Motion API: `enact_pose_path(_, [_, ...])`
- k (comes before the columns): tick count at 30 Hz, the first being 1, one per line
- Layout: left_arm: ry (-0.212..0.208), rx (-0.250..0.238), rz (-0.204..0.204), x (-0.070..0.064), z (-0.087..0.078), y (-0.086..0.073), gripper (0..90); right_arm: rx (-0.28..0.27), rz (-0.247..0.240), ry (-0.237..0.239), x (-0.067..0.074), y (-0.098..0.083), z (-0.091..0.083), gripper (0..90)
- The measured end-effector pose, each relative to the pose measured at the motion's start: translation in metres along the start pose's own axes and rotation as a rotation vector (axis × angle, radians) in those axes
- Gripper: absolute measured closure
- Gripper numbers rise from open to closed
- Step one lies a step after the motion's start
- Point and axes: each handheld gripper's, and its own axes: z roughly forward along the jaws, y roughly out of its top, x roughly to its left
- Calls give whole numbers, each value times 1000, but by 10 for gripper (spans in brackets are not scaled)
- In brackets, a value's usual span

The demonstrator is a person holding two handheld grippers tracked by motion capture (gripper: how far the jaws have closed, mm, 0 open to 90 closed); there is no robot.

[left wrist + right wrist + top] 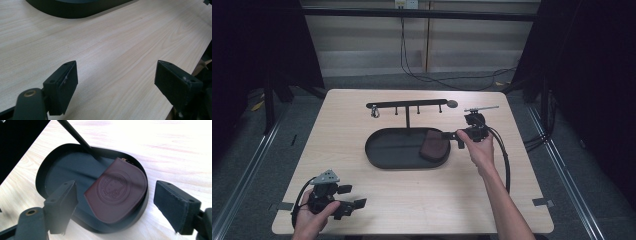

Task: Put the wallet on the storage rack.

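Observation:
A dark maroon leather pouch point(433, 145) with an embossed round seal lies flat in the right end of a black oval tray point(377, 150). In the right gripper view the pouch point(125, 195) rests against the tray's rim point(50, 175), beyond the jaws. My right gripper point(452, 139) hovers just right of the tray and points at the pouch. It is open point(116, 192), with its pads clear of the pouch. My left gripper point(353, 196) rests near the table's front left corner, open point(116, 72) over bare wood.
A black T-shaped rack point(412, 105) with several hooks rises from the tray's back; its post point(75, 135) slants behind the pouch. A small metal ring point(375, 112) hangs from the leftmost hook. The tray's edge point(75, 10) lies far ahead of the left gripper. Dark curtains flank the table.

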Motion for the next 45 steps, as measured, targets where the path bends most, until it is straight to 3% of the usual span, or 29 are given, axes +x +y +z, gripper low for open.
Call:
enact_pose_path(15, [6,-6,-3,1,-2,0,188,-37,-43,5,0,-32,-25,159])
enact_pose_path(29, [17,-19,-13,2,-4,-1,189,-72,-63,-46,-4,-67,-56,192])
enact_pose_path(45, [21,-18,-16,2,-5,-2,189,-85,-67,-114,-15,-128,-88,184])
